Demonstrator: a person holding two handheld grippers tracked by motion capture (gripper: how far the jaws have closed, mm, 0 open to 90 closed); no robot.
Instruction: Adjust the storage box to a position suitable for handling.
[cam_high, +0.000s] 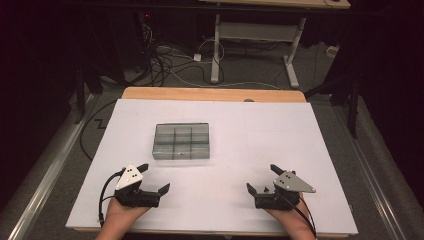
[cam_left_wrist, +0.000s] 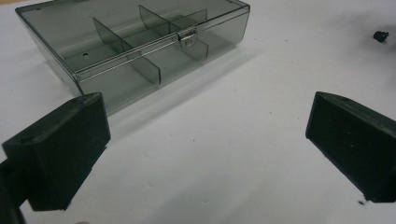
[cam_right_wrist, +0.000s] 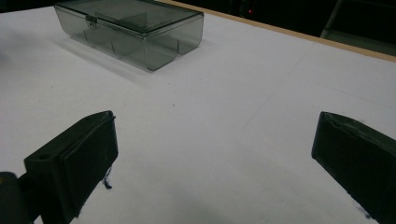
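A smoky clear plastic box (cam_high: 181, 141) with inner dividers lies shut in the middle of the white table top (cam_high: 260, 130). Its small metal latch (cam_left_wrist: 187, 39) faces me, and its compartments look empty. My left gripper (cam_high: 155, 177) rests near the front edge, open, with nothing between its jaws. The box (cam_left_wrist: 135, 46) lies just beyond the left gripper (cam_left_wrist: 208, 140). My right gripper (cam_high: 262, 177) rests at the front right, also open and empty. From the right gripper (cam_right_wrist: 212, 158), the box (cam_right_wrist: 130, 30) sits far off to the upper left.
A tiny black object (cam_left_wrist: 380, 36) lies on the white surface near the right gripper. A wooden table edge (cam_high: 215, 94) runs along the far side. Beyond it, cables (cam_high: 170, 60) and a desk frame (cam_high: 255, 35) stand on the floor.
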